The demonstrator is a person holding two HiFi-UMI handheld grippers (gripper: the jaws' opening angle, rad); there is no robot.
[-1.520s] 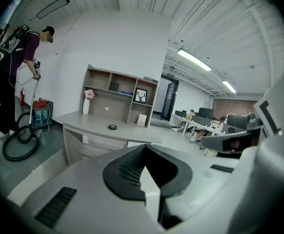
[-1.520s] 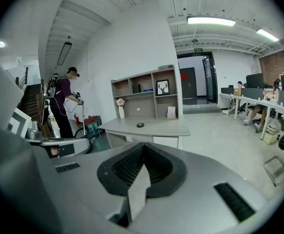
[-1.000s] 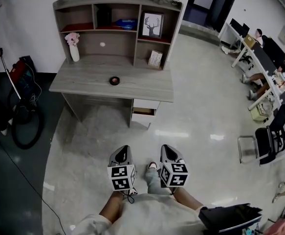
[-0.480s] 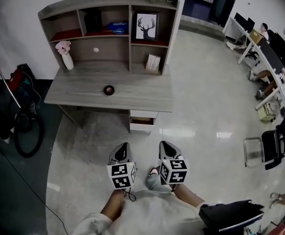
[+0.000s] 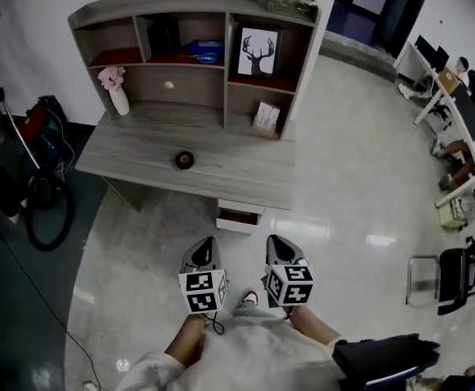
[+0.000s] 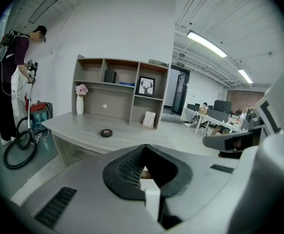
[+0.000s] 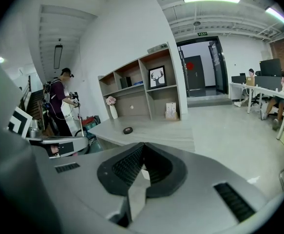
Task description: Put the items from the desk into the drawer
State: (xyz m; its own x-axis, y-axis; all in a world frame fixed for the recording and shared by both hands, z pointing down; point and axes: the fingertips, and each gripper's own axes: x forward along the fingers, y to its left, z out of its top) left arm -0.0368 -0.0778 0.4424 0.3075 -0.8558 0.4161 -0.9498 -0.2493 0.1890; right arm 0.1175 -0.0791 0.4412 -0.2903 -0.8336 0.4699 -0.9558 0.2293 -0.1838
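A small black ring-shaped roll (image 5: 185, 160) is shown lying flat on the grey wood-grain desk (image 5: 131, 149), the part-open drawer (image 5: 239, 217) at its five o'clock. Towards six o'clock, the left gripper (image 5: 207, 245) and right gripper (image 5: 274, 243) are held side by side, their ribbed dark jaws closed together on nothing.

Right gripper (image 7: 142, 147), jaws together, before desk (image 7: 162, 133)

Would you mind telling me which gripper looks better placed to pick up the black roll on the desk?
Left, probably. The black roll lies left of the open drawer, more in line with the left gripper than the right gripper. Both are shut, empty and well short of the desk.
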